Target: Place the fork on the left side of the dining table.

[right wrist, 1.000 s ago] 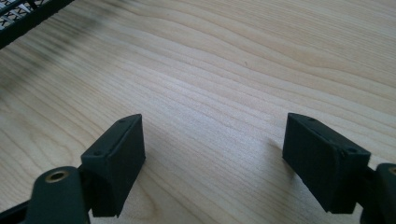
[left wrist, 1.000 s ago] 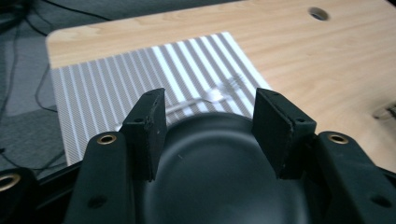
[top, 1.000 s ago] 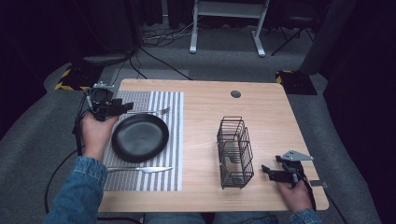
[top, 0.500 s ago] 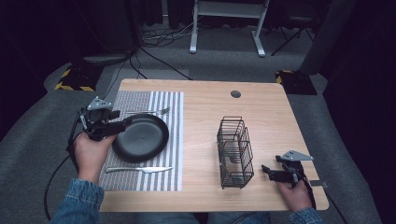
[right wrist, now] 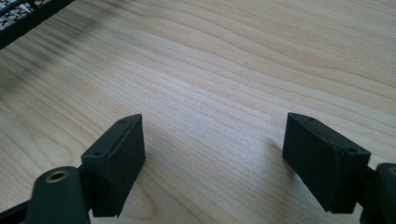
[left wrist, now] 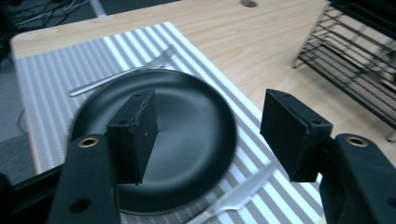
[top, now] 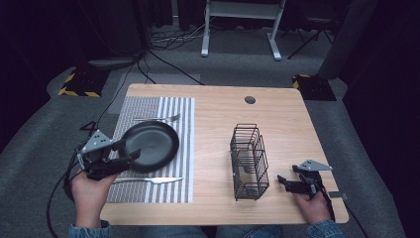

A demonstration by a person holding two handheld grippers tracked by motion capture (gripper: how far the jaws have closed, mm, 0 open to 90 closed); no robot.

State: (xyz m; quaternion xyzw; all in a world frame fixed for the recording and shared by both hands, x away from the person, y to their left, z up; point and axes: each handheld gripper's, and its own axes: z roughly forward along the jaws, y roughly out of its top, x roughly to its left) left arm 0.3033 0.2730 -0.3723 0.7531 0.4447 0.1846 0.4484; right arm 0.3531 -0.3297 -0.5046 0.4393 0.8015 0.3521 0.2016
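Left tool [top: 127, 150] gapes beside black plate [top: 151, 146] — nothing gripped.

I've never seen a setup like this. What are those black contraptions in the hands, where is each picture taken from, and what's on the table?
No robot here: a person holds a hand tool in each hand, each ending in two black jaws. The left gripper hovers open at the edge of a black plate; the right gripper is open above bare wood; neither holds anything. The high view looks down from above the person's side. The other two pictures come from small cameras riding on each gripper, looking along its jaws. On the wooden table lies a striped placemat with the plate, a fork behind it and a knife in front. A black wire rack stands to the right.
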